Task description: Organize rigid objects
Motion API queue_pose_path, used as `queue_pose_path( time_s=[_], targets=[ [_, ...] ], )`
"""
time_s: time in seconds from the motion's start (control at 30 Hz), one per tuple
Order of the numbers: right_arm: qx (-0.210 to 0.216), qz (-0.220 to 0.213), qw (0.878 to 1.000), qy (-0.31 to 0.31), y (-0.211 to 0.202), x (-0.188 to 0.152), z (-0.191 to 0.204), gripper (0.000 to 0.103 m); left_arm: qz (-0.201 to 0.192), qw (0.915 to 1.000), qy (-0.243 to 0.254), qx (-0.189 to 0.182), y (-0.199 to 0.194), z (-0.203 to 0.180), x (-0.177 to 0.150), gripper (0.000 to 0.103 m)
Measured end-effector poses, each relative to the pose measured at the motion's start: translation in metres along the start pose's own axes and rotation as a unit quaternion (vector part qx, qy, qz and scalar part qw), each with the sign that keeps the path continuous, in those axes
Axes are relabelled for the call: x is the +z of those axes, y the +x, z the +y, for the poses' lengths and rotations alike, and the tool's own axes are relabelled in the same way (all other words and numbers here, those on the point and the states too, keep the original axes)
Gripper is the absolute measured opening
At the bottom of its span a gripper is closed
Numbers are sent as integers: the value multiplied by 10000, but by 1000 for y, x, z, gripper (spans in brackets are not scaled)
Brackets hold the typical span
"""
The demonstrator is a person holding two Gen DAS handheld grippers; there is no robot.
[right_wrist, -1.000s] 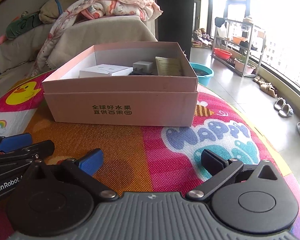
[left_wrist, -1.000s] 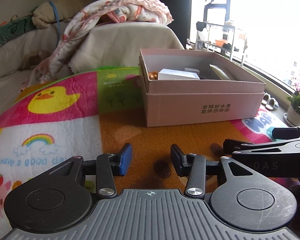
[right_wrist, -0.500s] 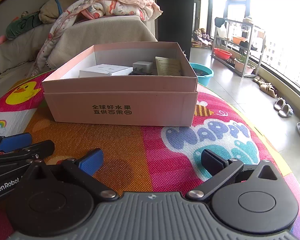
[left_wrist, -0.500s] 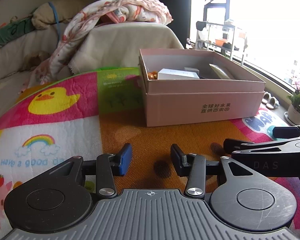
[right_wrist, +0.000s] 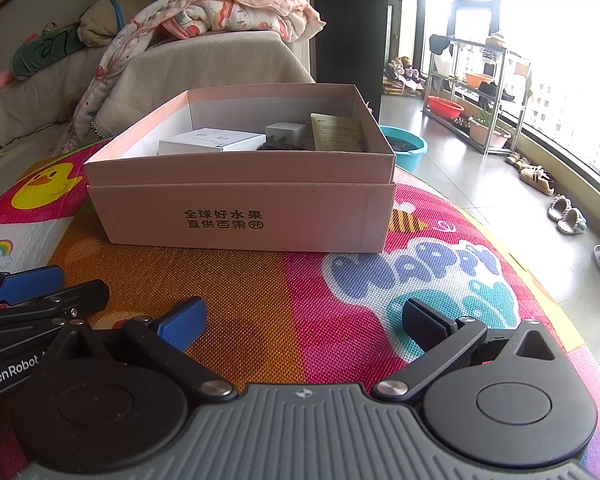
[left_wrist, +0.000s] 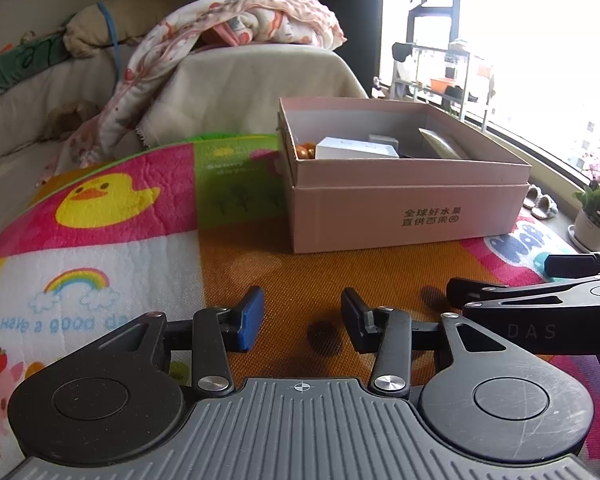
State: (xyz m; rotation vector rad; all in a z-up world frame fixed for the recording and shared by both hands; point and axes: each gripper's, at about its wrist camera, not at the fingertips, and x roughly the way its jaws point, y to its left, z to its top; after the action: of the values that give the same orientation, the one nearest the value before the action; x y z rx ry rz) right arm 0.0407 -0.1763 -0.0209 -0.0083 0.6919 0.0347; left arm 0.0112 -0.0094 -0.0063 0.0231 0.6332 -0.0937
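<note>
1. Sunlight is pouring through the big windows to the right of the pink box (right_wrist: 244, 204), and a sofa (right_wrist: 204, 64) with a rumpled blanket (right_wrist: 220, 8) is sitting just behind it
2. Spreading under the pink box is a bright play mat (right_wrist: 340, 312), showing a yellow duck (left_wrist: 100, 200) off to the box's left and blue lettering (right_wrist: 424, 272) by its right front corner
3. That box is standing open on the mat with dark printed characters facing forward on its front wall
4. Lying inside the pink box are a white carton (right_wrist: 210, 142) towards the left, a small grey block (right_wrist: 286, 132) behind it, a beige packet (right_wrist: 338, 132) leaning at the right wall, and something orange (left_wrist: 306, 150) tucked in the near left corner
5. Hovering low over the mat in front of the box is the left gripper (left_wrist: 302, 318), its jaws parted by a modest gap and gripping nothing
6. Sitting just to that one's right, also in front of the box, is the right gripper (right_wrist: 302, 320), its jaws spread wide and carrying nothing
7. Both tools are staying well apart from the pink box, with bare mat between them and its front wall
</note>
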Motion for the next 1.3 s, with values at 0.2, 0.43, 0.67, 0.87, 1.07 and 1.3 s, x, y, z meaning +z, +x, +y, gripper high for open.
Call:
queue_pose_path(
  time_s=[0.2,0.43,0.67,0.87,1.07,1.3],
  targets=[
    [0,0,10000,1,0,0,0,103,3,10000,57,38,0,-1,0,48],
    [-1,0,10000,1,0,0,0,103,3,10000,40,26,0,-1,0,47],
    [-1,0,10000,1,0,0,0,103,0,10000,29,17,0,0,0,48],
    [0,0,10000,1,1,0,0,103,1,10000,31,18,0,0,0,48],
    [0,0,10000,2,1,0,0,103,1,10000,32,18,0,0,0,47],
    [-1,-1,10000,2,1,0,0,103,0,10000,33,18,0,0,0,47]
  ],
)
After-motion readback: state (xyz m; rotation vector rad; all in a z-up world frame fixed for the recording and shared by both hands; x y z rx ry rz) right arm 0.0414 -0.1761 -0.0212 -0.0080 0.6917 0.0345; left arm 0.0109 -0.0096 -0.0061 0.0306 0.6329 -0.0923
